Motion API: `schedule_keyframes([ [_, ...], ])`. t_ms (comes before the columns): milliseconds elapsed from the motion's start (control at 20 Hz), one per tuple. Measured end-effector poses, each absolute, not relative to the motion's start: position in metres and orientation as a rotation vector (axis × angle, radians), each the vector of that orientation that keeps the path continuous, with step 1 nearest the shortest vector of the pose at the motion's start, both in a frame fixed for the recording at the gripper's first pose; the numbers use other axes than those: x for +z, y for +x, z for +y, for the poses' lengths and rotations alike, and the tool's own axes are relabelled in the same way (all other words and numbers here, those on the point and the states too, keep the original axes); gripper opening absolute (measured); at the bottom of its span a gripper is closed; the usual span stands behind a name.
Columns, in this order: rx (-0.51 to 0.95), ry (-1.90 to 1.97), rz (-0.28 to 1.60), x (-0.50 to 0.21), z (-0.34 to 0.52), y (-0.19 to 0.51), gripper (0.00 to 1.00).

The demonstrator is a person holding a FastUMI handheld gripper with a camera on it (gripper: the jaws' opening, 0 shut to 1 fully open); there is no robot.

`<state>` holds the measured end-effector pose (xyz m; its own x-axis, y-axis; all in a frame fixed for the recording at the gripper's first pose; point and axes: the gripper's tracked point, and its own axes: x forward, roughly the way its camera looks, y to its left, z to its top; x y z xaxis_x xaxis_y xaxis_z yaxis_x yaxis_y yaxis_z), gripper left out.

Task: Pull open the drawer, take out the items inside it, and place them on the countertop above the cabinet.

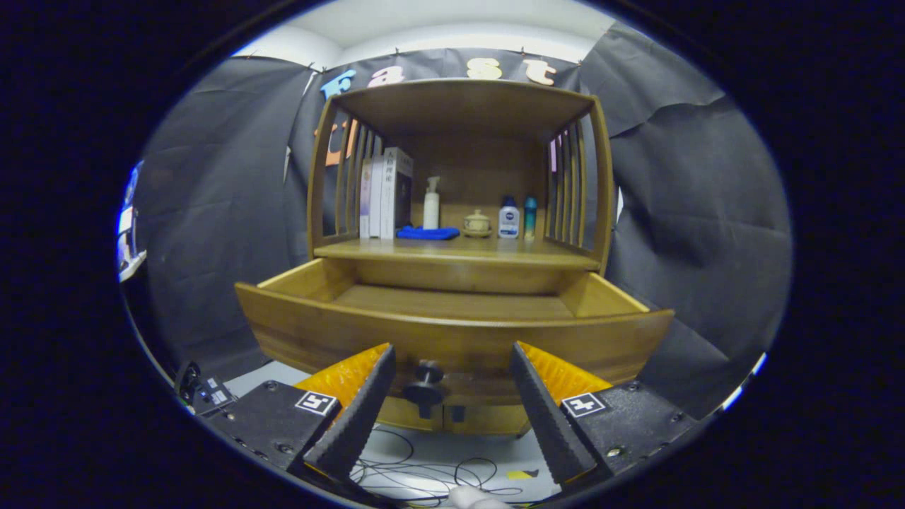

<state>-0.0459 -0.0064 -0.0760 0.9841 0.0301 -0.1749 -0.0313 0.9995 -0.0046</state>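
A: Logging gripper (452, 403). I see its fingers (357, 413) spread wide, nothing between the pads; the drawer knob (424, 385) sits in the gap just ahead of them, untouched.

B: Drawer (452, 322) state?

A: Pulled out of the cabinet (459, 106). The visible part of its floor looks bare; the front panel hides the near strip, so I cannot tell about that part.

B: Counter (456, 249) above it?

A: Books (385, 191) upright at the left edge, a blue cloth (426, 232) lying just beside them near the front. Behind it a pump bottle (431, 201). Toward the right edge: a small lidded jar (477, 223), a white bottle (508, 218), a teal bottle (529, 215), all standing.

B: Below?

A: Cables (424, 474) on the floor under the fingers.
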Motion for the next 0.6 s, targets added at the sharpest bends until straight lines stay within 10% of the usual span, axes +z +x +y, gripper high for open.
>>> schedule_keyframes([
  [600,0.022,0.042,0.254,0.042,-0.004,0.080,0.98],
])
